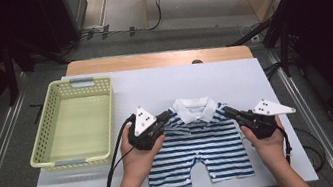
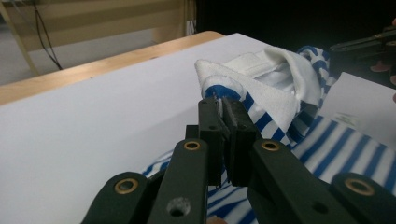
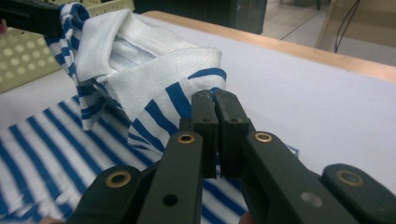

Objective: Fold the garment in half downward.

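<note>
Nearest me, my two hands come in from the table's near edge. My left gripper (image 1: 164, 117) is clenched on the left shoulder of a blue-and-white striped romper (image 1: 199, 151), and my right gripper (image 1: 230, 111) is clenched on its right shoulder. In each gripper view the black jaws pinch striped cloth just beside the white collar (image 2: 261, 86). The romper lies flat on the white table sheet (image 1: 248, 78), legs toward me. Farther left stands a pale green basket (image 1: 41, 143), beside the romper, not touching it.
</note>
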Action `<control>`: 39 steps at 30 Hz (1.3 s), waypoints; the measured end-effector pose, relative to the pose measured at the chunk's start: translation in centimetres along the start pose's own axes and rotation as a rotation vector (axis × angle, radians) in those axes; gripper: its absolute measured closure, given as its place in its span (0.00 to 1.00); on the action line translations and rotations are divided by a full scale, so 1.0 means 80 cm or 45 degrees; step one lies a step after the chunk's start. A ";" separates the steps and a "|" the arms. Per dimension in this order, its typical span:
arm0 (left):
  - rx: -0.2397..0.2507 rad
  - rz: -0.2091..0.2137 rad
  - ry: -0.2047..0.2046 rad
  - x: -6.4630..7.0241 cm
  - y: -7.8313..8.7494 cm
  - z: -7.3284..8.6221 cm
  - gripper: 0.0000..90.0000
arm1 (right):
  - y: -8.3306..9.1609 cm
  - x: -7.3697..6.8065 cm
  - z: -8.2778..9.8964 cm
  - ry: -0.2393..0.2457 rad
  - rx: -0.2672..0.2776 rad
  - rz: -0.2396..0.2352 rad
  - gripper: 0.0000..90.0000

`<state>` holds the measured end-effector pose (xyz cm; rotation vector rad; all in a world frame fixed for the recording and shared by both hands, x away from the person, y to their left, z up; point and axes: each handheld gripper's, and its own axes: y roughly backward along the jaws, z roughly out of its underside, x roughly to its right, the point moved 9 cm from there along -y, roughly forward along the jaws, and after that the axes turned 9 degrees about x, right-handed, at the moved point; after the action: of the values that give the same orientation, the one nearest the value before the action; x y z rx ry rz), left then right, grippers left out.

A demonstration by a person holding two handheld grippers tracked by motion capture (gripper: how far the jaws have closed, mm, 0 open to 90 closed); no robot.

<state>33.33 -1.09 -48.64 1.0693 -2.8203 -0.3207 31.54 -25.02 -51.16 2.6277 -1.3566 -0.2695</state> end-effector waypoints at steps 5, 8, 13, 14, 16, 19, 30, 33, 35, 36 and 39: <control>-0.026 0.038 -0.034 0.015 0.017 0.016 0.98 | 0.019 -0.015 0.017 0.005 -0.017 -0.025 0.96; -0.039 0.061 -0.041 0.023 0.027 0.025 0.98 | 0.029 -0.023 0.025 0.010 -0.034 -0.034 0.96; -0.077 0.095 -0.051 0.038 0.041 0.043 0.98 | 0.040 -0.034 0.039 0.018 -0.062 -0.057 0.96; -0.080 0.099 -0.055 0.041 0.044 0.046 0.98 | 0.043 -0.036 0.042 0.014 -0.069 -0.060 0.96; -0.090 0.121 -0.057 0.046 0.050 0.049 0.98 | 0.047 -0.041 0.047 0.020 -0.080 -0.067 0.95; -0.107 0.154 -0.073 0.053 0.057 0.054 0.98 | 0.053 -0.046 0.054 0.025 -0.098 -0.073 0.95; -0.204 0.205 -0.011 0.065 0.069 0.080 0.60 | 0.070 -0.052 0.068 -0.034 -0.129 -0.129 0.67; -0.185 0.193 0.042 0.057 0.065 0.073 0.39 | 0.066 -0.037 0.058 -0.093 -0.128 -0.092 0.52; -0.178 0.177 0.049 0.050 0.061 0.068 0.29 | 0.061 -0.027 0.052 -0.114 -0.141 -0.060 0.49; -0.170 0.181 0.056 0.048 0.060 0.066 0.26 | 0.058 -0.021 0.050 -0.110 -0.148 -0.041 0.49; -0.164 0.165 0.084 0.039 0.054 0.061 0.17 | 0.048 -0.004 0.041 -0.136 -0.170 0.014 0.51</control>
<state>27.35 0.75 -52.27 0.8512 -2.7513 -0.4397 27.56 -27.21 -53.44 2.5274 -1.3346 -0.4884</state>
